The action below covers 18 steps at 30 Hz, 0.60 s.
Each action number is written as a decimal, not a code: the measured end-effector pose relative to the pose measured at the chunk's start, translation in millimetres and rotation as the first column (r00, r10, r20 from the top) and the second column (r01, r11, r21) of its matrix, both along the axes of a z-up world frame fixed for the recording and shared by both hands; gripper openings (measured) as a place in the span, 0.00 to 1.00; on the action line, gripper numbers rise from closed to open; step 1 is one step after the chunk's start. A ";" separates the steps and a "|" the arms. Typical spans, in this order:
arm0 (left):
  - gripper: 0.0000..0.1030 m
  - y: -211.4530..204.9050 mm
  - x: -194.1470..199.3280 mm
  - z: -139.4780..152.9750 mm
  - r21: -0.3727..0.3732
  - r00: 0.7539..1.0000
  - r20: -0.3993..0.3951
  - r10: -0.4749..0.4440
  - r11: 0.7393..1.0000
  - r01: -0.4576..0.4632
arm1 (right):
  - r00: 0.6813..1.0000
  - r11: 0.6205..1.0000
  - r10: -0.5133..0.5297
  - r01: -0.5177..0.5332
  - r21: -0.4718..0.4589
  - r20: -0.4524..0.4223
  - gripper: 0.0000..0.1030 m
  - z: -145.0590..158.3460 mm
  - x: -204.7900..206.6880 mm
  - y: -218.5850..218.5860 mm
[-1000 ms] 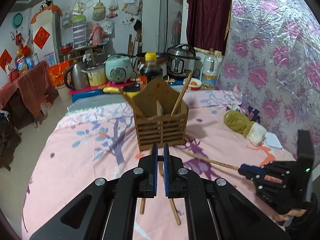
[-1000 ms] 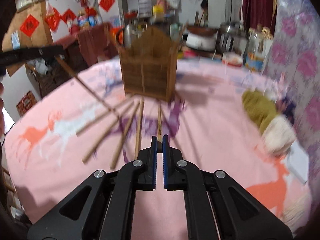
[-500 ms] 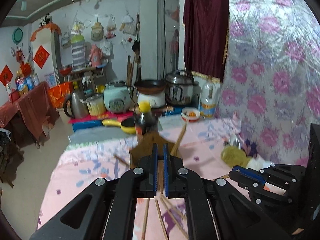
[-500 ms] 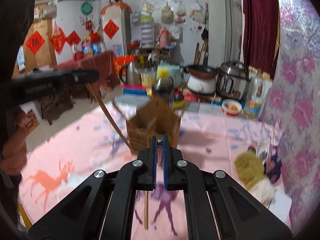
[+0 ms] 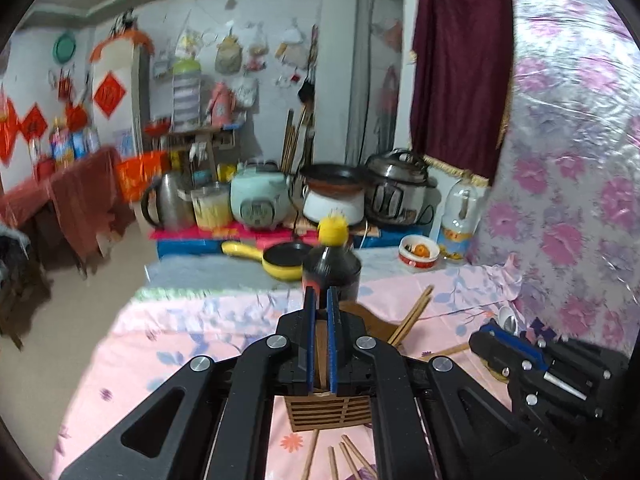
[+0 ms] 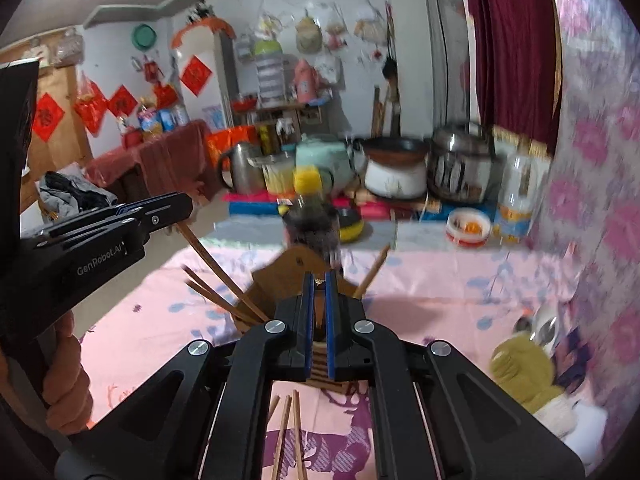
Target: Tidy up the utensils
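Wooden utensil holder (image 6: 296,276) stands mid-table (image 6: 420,292) on the pink cloth, a few chopsticks already upright in it. Loose chopsticks (image 6: 290,432) lie flat just in front, not yet sorted. My left tongs (image 5: 319,300) are clamped on one chopstick (image 6: 216,268), slanted tip-down toward the holder's left compartment, so it can slide in. My right tongs (image 6: 319,280) are closed too; the left view shows a second chopstick (image 5: 452,349) poking from their tip, probably gripped, though blur makes it unclear. Dark sauce bottle (image 6: 310,220) sits behind the holder, so watch the clearance.
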<state>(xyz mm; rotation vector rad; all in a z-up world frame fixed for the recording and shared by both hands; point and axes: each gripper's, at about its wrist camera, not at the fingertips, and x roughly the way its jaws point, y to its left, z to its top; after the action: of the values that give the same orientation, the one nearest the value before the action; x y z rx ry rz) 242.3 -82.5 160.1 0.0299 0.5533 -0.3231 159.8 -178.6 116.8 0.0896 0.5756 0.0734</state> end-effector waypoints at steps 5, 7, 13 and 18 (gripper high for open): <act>0.57 11.0 16.8 -38.2 0.000 0.996 -0.072 0.052 0.999 -0.052 | 0.999 0.997 -0.030 0.031 0.067 -0.022 0.18 -20.2 10.2 -16.9; 0.70 20.4 7.0 -38.9 -0.018 0.996 -0.037 0.078 0.997 -0.079 | 0.999 0.994 -0.031 0.029 0.108 0.009 0.24 -16.6 -0.2 -24.6; 0.87 47.8 -17.8 -42.2 -0.089 0.992 -0.058 0.114 0.989 -0.119 | 0.997 0.992 -0.044 0.036 0.117 0.070 0.45 -14.2 -39.6 -29.8; 0.89 73.2 -52.1 -63.0 -0.121 0.985 -0.078 0.152 0.980 -0.160 | 0.994 0.992 -0.077 0.068 0.109 0.081 0.71 -21.8 -72.4 -32.1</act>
<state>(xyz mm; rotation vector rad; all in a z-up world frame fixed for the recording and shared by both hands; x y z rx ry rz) 190.1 -9.3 97.1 -0.1469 0.5981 -0.2058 87.3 -210.7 94.9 0.2092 0.4823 0.0369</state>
